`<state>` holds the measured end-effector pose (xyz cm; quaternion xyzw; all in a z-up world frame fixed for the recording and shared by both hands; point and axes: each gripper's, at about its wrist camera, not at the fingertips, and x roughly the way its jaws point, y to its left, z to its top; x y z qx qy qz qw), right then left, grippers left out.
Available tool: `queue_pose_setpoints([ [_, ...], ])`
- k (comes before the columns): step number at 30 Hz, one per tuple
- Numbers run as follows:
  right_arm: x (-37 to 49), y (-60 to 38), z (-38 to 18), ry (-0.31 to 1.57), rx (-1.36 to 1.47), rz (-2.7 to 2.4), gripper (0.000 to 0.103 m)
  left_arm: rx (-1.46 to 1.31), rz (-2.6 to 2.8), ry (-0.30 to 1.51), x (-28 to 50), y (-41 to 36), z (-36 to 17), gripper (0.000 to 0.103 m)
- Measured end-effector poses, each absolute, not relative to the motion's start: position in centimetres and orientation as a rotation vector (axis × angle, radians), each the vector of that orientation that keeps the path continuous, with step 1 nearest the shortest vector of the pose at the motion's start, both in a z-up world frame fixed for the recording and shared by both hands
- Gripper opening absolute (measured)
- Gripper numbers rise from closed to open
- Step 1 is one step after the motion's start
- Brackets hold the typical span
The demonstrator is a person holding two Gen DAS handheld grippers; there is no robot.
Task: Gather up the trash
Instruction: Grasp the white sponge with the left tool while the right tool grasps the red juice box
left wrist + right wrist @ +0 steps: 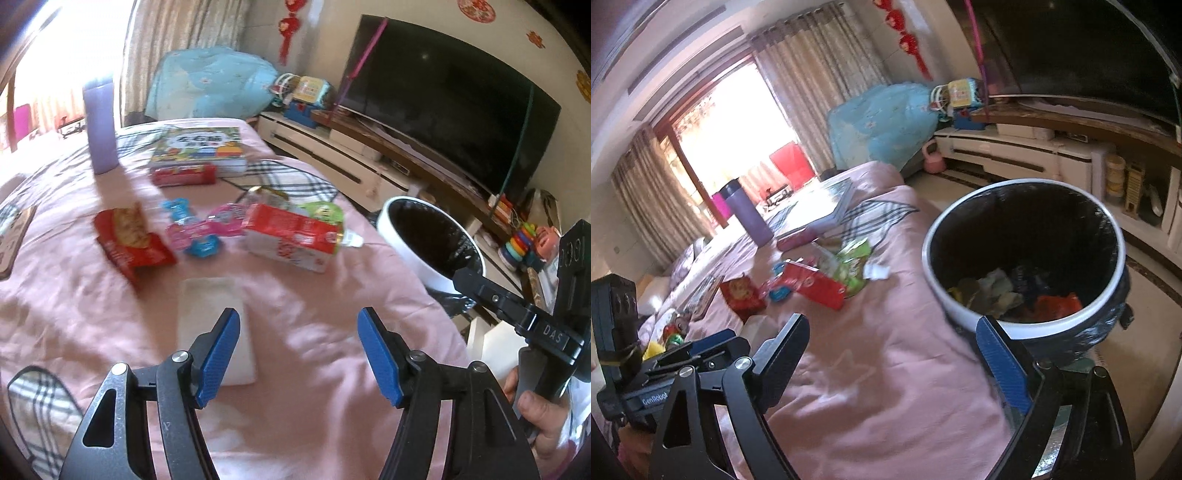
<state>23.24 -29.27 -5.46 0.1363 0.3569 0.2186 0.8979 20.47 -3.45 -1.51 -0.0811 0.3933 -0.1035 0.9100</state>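
Trash lies clustered mid-way across the pink-sheeted bed (295,314): a crumpled red snack wrapper (129,240), a red-and-white carton (291,240) and a green spouted pouch (327,216). Left tool (297,356) and right tool (894,354) both gape wide, holding nothing. The white-rimmed bin with black liner (1027,258) sits just beside the bed edge. Thin wrappers could slip from the pads, or be dropped short of the bin.

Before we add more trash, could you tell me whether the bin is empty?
Not empty: the bin already holds crumpled wrappers at its bottom, well below the rim.
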Motion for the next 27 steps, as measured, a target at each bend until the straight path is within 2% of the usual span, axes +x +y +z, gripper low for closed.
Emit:
queue_pose_setpoints([
  [11,23.2,-24.5,-5.2,0.747,0.190,0.537,0.093,-0.218,-0.145,0.835,19.6,1.0,-1.8,0.068],
  [20,24.6,-21.8,-5.1,0.732,0.124,0.599,0.093,-0.215,-0.148,0.874,20.9,1.2,-3.1,0.076],
  [27,26.9,-20.2,-5.8,0.754,0.080,0.657,0.093,-0.198,-0.137,0.920,22.9,0.5,-4.7,0.077],
])
